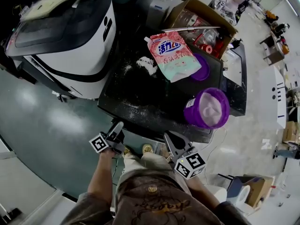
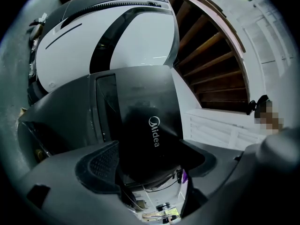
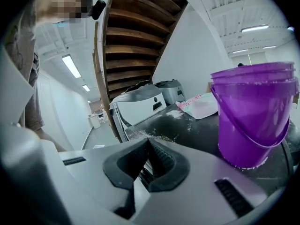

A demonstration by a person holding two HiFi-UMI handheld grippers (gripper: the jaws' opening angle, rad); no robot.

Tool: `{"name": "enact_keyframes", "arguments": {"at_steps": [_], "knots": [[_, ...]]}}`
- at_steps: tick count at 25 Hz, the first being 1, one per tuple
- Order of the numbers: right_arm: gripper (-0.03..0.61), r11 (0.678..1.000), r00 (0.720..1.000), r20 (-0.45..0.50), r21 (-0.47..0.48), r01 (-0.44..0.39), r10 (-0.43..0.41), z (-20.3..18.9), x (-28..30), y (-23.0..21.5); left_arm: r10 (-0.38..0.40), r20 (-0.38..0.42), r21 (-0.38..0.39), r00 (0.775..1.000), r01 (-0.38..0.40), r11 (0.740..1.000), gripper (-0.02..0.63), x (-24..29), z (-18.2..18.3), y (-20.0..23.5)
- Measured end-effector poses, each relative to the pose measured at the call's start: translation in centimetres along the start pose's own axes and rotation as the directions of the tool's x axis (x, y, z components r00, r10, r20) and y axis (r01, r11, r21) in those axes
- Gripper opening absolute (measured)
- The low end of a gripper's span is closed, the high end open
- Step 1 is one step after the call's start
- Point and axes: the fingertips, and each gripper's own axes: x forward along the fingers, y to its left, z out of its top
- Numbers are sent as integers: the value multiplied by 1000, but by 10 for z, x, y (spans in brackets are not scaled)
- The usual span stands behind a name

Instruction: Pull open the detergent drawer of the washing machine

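Single-handedly pinching the detergent drawer (image 2: 145,121) with the left gripper (image 1: 117,128), jaws parted only by the panel's thickness and seemingly pressing both faces of its lower edge; locating the drawer at the front left of the washing machine (image 1: 140,100), under the top's lip and so hidden in the head view; judging this edge hold as chosen for a straight outward pull, step apparently at the grasp, pull-out extent not readable; parking the right gripper (image 1: 171,142) low at the front right, pads (image 3: 161,163) pressed together on nothing, presumably clear of the drawer's path; noting glossy black drawer face with white Midea lettering, ribbed rubbery pads, matte black machine top dusted with white powder (image 1: 146,64); noting soft pink detergent pouch (image 1: 172,55) lying flat and round translucent purple bucket (image 1: 208,109) with thin bail handle standing upright near the front right corner, well apart from the drawer; flagging slip on the glossy face as the main risk.
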Motion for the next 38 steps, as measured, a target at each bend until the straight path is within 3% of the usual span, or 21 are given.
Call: {"name": "enact_keyframes", "arguments": {"at_steps": [16,26,38], "knots": [[3,999,999,-38,-28,28,-30,-11,-11,7,-187,30,-96,982,189,977,385,5,5,-2],[3,999,999,-48,-42,16,-18,-12,-12,16,-194,30,-136,981,196,971,382,4,7,1],[3,999,998,-57,-44,31,-34,-19,-22,19,-205,116,-172,972,223,959,371,2,11,5]]}}
